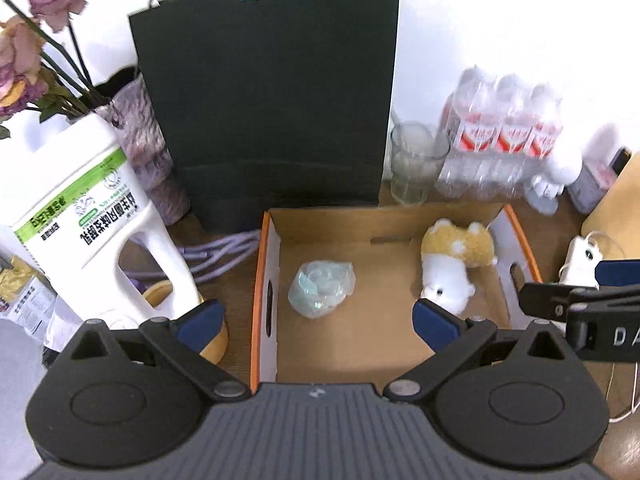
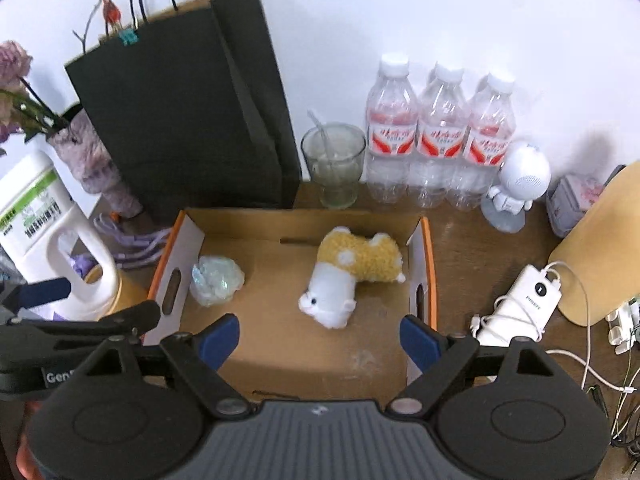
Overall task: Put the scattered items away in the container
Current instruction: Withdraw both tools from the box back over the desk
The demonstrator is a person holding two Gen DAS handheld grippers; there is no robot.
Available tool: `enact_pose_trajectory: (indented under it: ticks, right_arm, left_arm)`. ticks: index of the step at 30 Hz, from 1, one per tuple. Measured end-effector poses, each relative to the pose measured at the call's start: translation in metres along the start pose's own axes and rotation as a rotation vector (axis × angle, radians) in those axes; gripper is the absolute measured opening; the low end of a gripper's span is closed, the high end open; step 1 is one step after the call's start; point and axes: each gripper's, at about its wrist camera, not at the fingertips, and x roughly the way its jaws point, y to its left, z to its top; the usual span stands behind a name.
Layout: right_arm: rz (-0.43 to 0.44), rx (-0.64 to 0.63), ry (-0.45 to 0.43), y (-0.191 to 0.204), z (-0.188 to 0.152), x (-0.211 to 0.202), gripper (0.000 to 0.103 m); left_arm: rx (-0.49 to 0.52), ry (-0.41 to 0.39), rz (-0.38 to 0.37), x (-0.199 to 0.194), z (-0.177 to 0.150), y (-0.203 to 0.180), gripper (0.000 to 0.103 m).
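Plush toy (image 2: 352,272) lies inside the cardboard box (image 2: 426,248), beyond the right claw (image 2: 320,338), whose jaws stand wide, holding nothing.

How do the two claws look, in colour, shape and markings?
Both look the same: the left claw and the right claw have blue fingers on black linkage arms, two round black discs, and a ribbed grey body. White lettering, only partly visible, marks their black sides.

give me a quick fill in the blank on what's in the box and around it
1. The yellow and white plush toy lies inside the ____.
2. The crinkled clear plastic bundle lies ____ of the plush toy in the right wrist view.
3. The clear drinking glass stands between the black paper bag and the water ____.

Missing words: cardboard box; left; bottles
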Motion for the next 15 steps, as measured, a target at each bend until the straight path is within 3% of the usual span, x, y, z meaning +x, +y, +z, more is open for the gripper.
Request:
enact_pose_trajectory:
  ticks: [9,12,15]
  right_arm:
    - [0.038,0.039,-0.288,-0.009,-0.048,-0.008,0.087]
    - [0.044,0.063,-0.379,-0.012,-0.068,-0.006,0.088]
    - [0.055,0.051,-0.528,-0.01,-0.093,-0.005,0.088]
  left_arm:
    - [-0.052,-0.288,-0.063,-0.001,-0.056,0.008,0.103]
    - [-0.058,-0.387,-0.052,-0.002,-0.072,0.01,0.103]
    - [-0.087,-0.507,-0.063,-0.007,-0.088,0.012,0.103]
